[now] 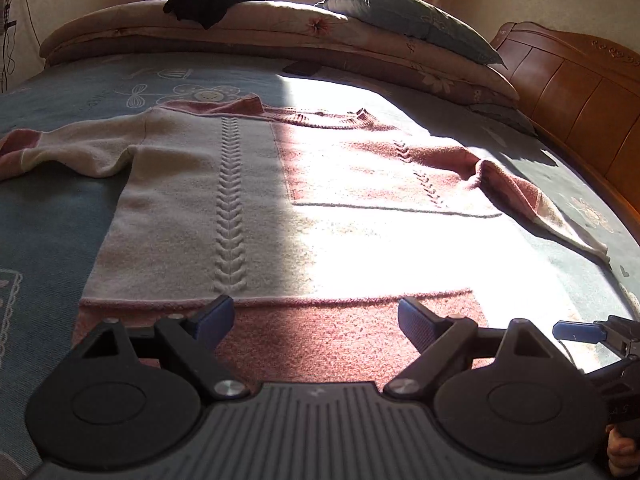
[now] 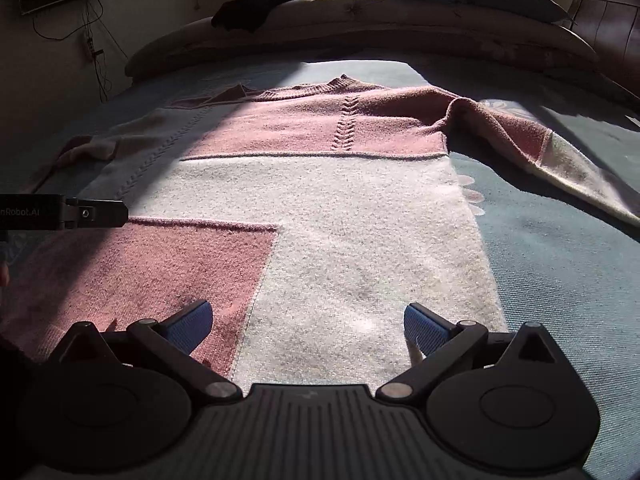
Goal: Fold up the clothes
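A pink and cream knitted sweater (image 1: 256, 208) lies flat on the bed, hem toward me, collar at the far end, both sleeves spread out to the sides. My left gripper (image 1: 316, 322) is open just above the pink hem band, nothing between its fingers. The right gripper's tip (image 1: 580, 332) shows at the right edge of the left wrist view. In the right wrist view the same sweater (image 2: 340, 216) fills the middle, and my right gripper (image 2: 308, 326) is open over the hem near its right corner. The left gripper (image 2: 96, 213) pokes in from the left there.
The bed is covered by a blue-green patterned sheet (image 1: 52, 216). Folded quilts (image 1: 280, 32) and a pillow (image 1: 408, 16) line the far side, with a black garment (image 1: 216, 2) on top. A wooden headboard (image 1: 572, 96) stands at the right. A dark phone (image 1: 302, 67) lies near the quilts.
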Demonstrator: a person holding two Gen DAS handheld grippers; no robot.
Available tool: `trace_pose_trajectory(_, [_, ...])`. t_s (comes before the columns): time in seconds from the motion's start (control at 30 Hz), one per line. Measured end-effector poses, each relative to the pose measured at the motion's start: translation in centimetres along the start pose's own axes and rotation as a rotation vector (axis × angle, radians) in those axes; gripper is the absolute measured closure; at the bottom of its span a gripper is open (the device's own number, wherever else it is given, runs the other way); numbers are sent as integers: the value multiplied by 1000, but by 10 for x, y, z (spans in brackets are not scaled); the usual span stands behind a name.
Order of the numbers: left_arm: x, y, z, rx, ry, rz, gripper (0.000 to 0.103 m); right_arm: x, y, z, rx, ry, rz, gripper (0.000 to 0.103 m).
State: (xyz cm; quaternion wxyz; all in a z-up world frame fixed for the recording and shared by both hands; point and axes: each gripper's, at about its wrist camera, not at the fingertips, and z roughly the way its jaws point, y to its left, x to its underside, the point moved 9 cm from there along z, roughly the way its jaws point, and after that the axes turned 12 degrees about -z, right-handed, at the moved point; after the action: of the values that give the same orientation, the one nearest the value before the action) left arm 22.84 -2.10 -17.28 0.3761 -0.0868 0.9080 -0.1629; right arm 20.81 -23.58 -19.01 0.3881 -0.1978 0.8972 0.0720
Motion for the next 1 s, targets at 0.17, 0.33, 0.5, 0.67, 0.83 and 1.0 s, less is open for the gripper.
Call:
trace_pose_trajectory(0.17, [39, 6, -15, -6, -31, 77, 8, 3, -4, -1, -24, 6, 39, 0])
trace_pose_trajectory(0.33, [55, -1, -24, -56, -54, 182, 7, 6, -7, -1, -39, -12, 56, 0])
trace_pose_trajectory(0.5, [18, -11, -26, -3, -116, 124, 7, 7, -3, 2, -10, -25, 17, 0])
trace_pose_trajectory(0.67, [-35, -14, -8, -49, -147, 109, 7, 10, 7, 7, 59, -21, -85, 0])
trace_pose_trajectory(0.83, [-63, 13, 31, -98, -112, 45, 7, 9, 9, 9, 78, -54, -108, 0])
trace_pose_trajectory(1.0, [-53, 36, 56, -100, -119, 85, 6, 2, 9, 7, 83, -73, -75, 0])
